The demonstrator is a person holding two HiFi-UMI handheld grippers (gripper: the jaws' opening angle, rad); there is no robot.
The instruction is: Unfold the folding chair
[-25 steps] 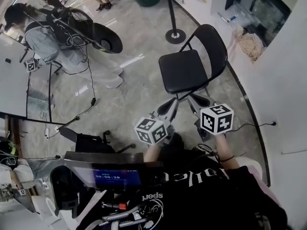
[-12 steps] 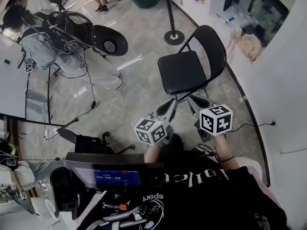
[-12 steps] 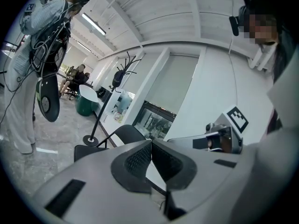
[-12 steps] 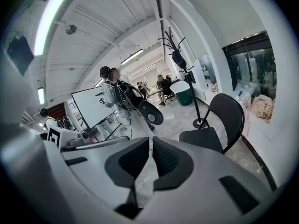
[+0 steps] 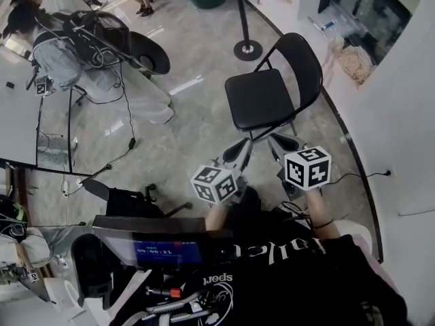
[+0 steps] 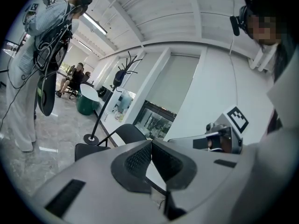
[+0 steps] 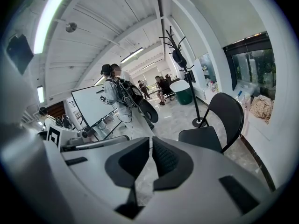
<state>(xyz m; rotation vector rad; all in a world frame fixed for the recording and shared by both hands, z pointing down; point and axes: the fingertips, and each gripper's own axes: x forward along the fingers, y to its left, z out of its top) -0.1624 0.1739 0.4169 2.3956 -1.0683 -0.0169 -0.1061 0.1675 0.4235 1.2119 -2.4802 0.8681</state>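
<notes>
Folding chair (image 5: 260, 99), shown already opened: the black seat lies level, the rounded backrest rises behind it, and the thin legs are spread on the marble floor (image 5: 190, 124). It stands just in front of the person, near the curved foot of the white wall (image 5: 401, 114), with the round base of a stanchion post (image 5: 248, 49) behind it. Judged from this stance, the unfolding is complete or nearly so, and the chair bears its own weight without support. Left gripper (image 5: 239, 152) and right gripper (image 5: 281, 143) are held side by side close to the person's body, both pointing toward the front edge of the seat but apart from it. Their marker cubes face up toward the head camera. In the left gripper view the ribbed pads meet at the tip with nothing between them; in the right gripper view the pads stand almost together, a thin slit apart, likewise empty. The drawn-back, closed posture probably reflects that no grip on the frame is needed now. A second person (image 5: 64, 56) wearing cabled equipment stands well to the left, clear of the chair.
</notes>
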